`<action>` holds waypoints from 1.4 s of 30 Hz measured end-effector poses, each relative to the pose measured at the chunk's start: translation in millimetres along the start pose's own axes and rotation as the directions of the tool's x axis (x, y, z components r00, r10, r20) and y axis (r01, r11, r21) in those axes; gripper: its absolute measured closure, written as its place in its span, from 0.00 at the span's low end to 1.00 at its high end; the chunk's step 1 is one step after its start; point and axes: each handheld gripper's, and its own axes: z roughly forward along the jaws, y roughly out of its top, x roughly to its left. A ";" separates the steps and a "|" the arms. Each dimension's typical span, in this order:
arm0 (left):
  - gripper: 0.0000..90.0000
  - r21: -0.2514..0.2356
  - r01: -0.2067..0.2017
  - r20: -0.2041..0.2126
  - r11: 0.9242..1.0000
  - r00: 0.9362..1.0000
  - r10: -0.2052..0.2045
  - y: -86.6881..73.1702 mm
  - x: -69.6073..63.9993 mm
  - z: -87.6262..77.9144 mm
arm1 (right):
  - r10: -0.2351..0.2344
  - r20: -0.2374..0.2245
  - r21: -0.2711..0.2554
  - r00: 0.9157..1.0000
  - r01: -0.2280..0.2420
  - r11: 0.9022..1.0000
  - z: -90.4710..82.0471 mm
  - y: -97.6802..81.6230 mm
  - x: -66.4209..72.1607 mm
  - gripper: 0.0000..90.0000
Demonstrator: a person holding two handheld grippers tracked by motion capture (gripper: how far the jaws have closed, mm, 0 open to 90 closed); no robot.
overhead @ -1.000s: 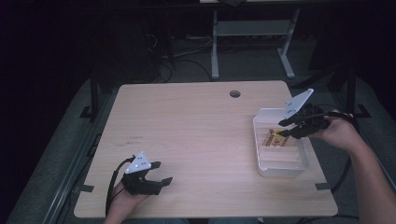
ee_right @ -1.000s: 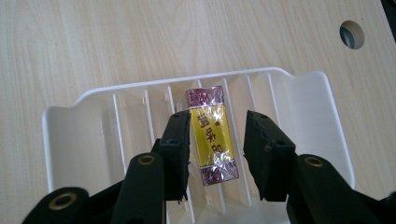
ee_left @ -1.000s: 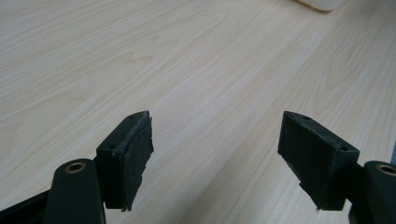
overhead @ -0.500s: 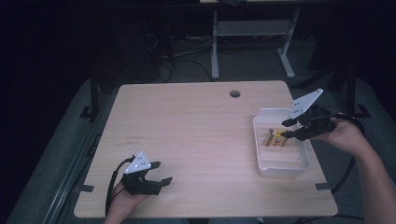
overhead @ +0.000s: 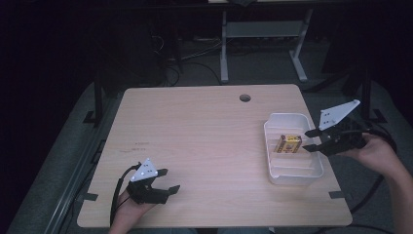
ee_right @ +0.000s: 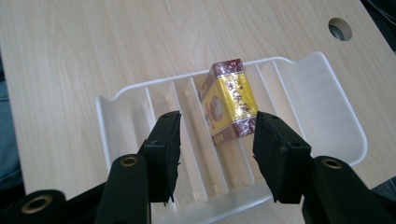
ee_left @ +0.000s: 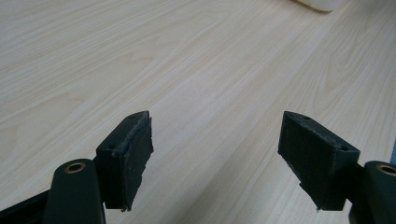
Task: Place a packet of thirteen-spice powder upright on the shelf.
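A small yellow and maroon box (overhead: 288,144) lies on its side in the white ribbed tray (overhead: 287,116) at the table's right. My right gripper (overhead: 309,141) hovers over the tray's right rim. Its jaws have just been opening and nothing is between them. In the right gripper view the box (ee_right: 229,100) rests across the ribs of the tray (ee_right: 154,84), just ahead of my right gripper (ee_right: 217,123), and no pad touches it. My left gripper (overhead: 171,180) rests near the table's front left, open and empty. In the left gripper view, bare wood shows between its jaws (ee_left: 215,140).
The light wooden table (overhead: 204,131) has a round cable hole (overhead: 245,98) near its far edge. A corner of the tray (ee_left: 317,3) shows at the top of the left gripper view. Dark floor, cables and a desk frame lie beyond the table.
My right gripper has drawn back to the right, off the box, with its jaws spreading wider. The box stays in the tray. The left gripper has not moved.
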 end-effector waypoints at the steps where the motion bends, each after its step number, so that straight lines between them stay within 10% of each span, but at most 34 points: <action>1: 0.28 0.000 0.000 0.001 1.000 1.000 0.000 0.0 0.0 -0.2 | 0.004 0.001 -0.011 1.000 -0.004 1.000 -1.4 -1.8 2.0 0.56; 19: 0.28 -0.003 -0.001 0.003 1.000 1.000 0.001 0.3 -0.6 0.9 | 0.048 -0.016 -0.073 0.999 -0.049 0.996 -4.3 -28.9 41.5 0.50; 42: 0.28 -0.001 -0.006 0.007 1.000 1.000 0.006 1.3 -2.1 1.7 | 0.033 -0.117 -0.097 0.993 -0.045 0.994 36.2 -15.5 90.7 0.43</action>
